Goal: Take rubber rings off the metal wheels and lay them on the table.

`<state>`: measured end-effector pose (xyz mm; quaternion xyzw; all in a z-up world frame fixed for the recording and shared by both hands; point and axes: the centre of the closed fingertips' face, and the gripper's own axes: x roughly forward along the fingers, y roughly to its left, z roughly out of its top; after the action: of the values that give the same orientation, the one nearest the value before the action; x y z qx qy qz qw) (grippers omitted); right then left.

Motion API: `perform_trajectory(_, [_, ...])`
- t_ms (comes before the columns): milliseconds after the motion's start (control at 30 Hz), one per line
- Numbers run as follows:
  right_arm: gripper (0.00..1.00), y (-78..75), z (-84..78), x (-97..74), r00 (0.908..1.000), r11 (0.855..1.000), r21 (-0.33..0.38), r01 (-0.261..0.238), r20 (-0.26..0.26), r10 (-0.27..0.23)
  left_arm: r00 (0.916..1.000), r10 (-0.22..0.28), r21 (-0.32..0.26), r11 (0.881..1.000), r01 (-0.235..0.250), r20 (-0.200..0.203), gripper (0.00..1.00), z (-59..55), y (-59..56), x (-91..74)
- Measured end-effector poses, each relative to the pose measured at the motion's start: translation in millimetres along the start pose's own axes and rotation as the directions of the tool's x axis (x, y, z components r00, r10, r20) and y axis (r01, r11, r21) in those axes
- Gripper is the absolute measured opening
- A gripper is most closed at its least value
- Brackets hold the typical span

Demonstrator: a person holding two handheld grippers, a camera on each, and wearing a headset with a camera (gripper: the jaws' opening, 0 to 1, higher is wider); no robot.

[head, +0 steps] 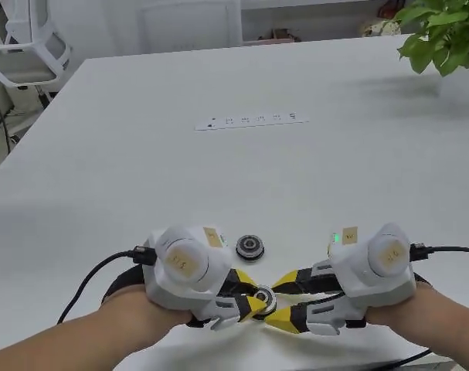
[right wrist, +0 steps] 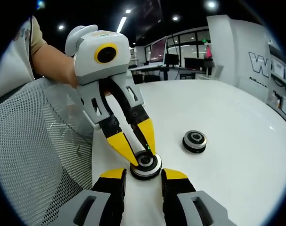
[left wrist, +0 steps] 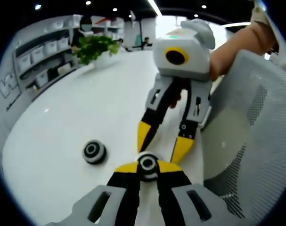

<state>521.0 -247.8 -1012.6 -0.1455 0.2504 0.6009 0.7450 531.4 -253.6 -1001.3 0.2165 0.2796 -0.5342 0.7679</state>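
Metal wheel (head: 263,300) lies flat, axle upward, gripped by left gripper (left wrist: 147,169).

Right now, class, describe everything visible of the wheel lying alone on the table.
The lone wheel is small and round: a black outer band, seemingly its rubber ring, around a silvery metal hub of concentric rings. It lies flat on the white table, just beyond the left gripper, the right gripper and the other wheel between them. Nothing touches it.

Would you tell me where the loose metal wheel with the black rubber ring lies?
In the head view, the metal wheel lies on the white table just beyond the left tool and right tool.
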Motion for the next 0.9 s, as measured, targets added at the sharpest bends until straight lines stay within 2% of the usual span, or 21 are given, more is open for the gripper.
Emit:
perform_trajectory(133, [0.30, -1.3, 0.2, 4.8, 0.9999, 1.000, -0.018, -0.003, -0.010, 0.003, 1.0000, 0.001, 0.000, 1.000, -0.001, -0.001, 0.14, -0.1, -0.1, 0.0])
perform_trajectory(300, [0.26, -3.1, 1.5, 6.6, 0.9999, 0.999, -0.035, -0.001, -0.016, 0.000, 1.0000, 0.003, 0.001, 1.000, -0.003, -0.001, 0.14, -0.2, -0.4, 0.0])
perform_trajectory(767, [0.23, -3.5, -1.8, -1.3, 0.9997, 1.000, -0.009, 0.022, -0.005, -0.022, 1.0000, 0.004, 0.002, 1.000, -0.004, 0.004, 0.13, 0.7, -1.1, 1.5])
perform_trajectory(833, [0.21, -3.4, -3.2, -2.3, 0.9996, 1.000, -0.006, 0.025, -0.010, -0.025, 1.0000, 0.004, 0.000, 1.000, -0.004, 0.005, 0.13, 0.6, -1.0, 1.5])
perform_trajectory(867, [0.20, -3.9, -6.9, -4.2, 0.9990, 0.999, -0.022, 0.032, -0.031, -0.032, 1.0000, 0.004, -0.001, 1.000, -0.004, 0.007, 0.13, 0.7, -1.0, 1.5])
perform_trajectory(900, [0.19, -3.2, -5.6, -4.3, 0.9993, 0.999, -0.021, 0.029, -0.023, -0.029, 1.0000, 0.004, -0.003, 1.000, -0.004, 0.008, 0.13, 0.8, -1.0, 1.5])
